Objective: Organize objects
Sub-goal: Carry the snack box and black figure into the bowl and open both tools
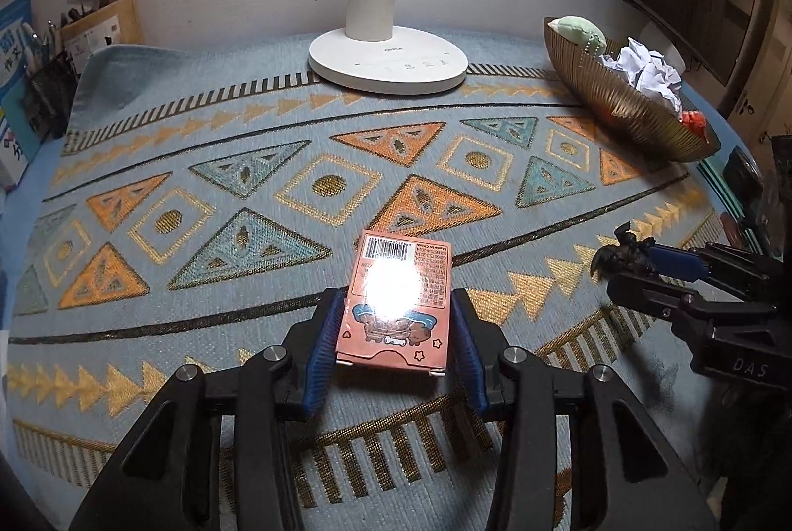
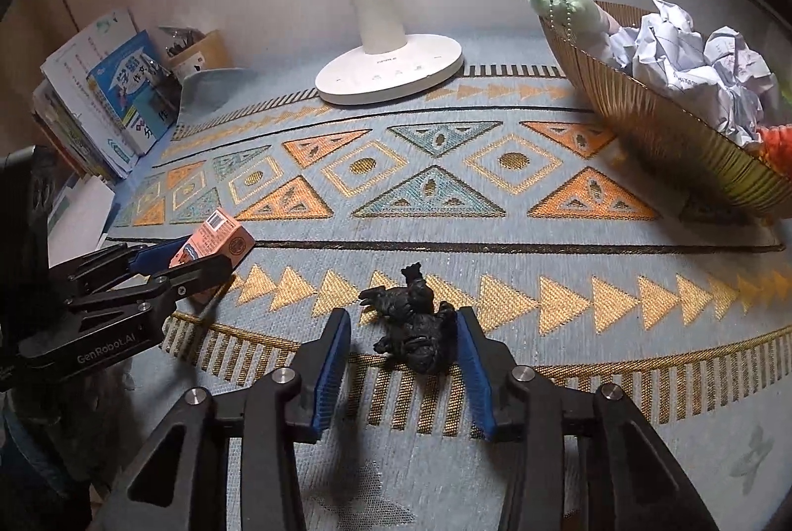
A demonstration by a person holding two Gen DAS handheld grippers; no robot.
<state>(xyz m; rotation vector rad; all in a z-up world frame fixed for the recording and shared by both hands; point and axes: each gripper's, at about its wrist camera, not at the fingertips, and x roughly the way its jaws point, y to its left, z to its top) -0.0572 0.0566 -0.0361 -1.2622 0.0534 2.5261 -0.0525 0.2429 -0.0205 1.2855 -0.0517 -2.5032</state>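
Observation:
A pink card box [image 1: 398,303] with a barcode lies between the blue pads of my left gripper [image 1: 396,311], which closes on its sides; glare hides part of its face. The box [image 2: 218,241] and the left gripper [image 2: 180,268] also show in the right wrist view. A small black figurine [image 2: 413,323] lies on the patterned cloth [image 2: 445,194] between the fingers of my right gripper [image 2: 403,328], which is open; the right pad is close to it. In the left wrist view the right gripper [image 1: 626,266] and the figurine [image 1: 621,251] sit at the right.
A white lamp base [image 1: 388,61] stands at the back centre. A gold ribbed bowl [image 1: 628,105] at the back right holds crumpled paper [image 1: 643,71], a green plush [image 1: 581,31] and something red. Books [image 2: 109,95] and a pen holder [image 1: 47,85] stand at the left.

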